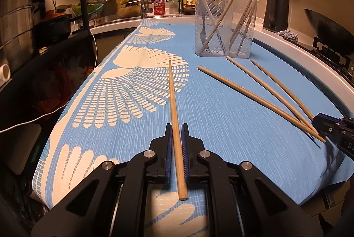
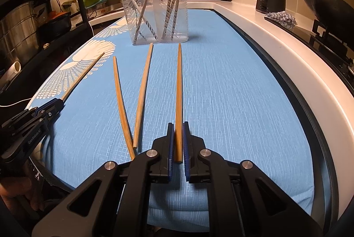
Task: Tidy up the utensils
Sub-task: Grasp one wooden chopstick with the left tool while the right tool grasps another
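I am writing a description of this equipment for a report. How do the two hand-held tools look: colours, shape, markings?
Both look alike. The left tool and the right tool have matte black angular link arms with triangular cut-outs, round silver pivot pins, and two straight fingers lined with ribbed blue pads. White lettering reading "GenRobot.AI" runs along the side of the left tool's body in the right wrist view. No cables show on them.

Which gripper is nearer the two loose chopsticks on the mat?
Right. The right gripper sits just beside the two loose chopsticks; the left gripper is farther off to their left.
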The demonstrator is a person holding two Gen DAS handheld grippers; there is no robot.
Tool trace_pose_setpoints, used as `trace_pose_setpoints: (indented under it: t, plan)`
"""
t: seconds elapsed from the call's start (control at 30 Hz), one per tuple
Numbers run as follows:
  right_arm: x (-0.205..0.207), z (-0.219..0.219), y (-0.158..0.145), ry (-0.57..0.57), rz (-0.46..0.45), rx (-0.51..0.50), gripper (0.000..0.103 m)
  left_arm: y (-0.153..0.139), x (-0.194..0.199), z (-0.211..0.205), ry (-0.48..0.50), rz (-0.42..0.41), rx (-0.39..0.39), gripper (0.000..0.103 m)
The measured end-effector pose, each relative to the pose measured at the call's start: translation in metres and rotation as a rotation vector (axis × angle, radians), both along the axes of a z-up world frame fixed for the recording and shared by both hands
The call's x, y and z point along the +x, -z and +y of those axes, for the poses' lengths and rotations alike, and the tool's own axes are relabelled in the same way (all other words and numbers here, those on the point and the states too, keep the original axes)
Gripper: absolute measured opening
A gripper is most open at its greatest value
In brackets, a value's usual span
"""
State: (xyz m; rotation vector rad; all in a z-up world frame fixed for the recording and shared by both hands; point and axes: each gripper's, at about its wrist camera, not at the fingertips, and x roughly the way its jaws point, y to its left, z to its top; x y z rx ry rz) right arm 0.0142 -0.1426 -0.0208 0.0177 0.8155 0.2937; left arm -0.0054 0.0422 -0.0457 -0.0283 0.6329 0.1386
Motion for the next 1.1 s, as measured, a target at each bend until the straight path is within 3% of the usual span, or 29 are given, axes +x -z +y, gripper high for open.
trace_pose_setpoints:
  t: [0.47,1.1]
  plan:
    - [-0.002,-0.007,-0.001,0.026,0.025,0.02,0.007,0.0,-0.014,-0.012,0.133,-0.016,-0.036,0.007]
    - [-0.005,-0.008,0.001,0.024,0.006,0.018,0.008,0.001,-0.024,-0.013,0.107,-0.04,-0.018,0.008]
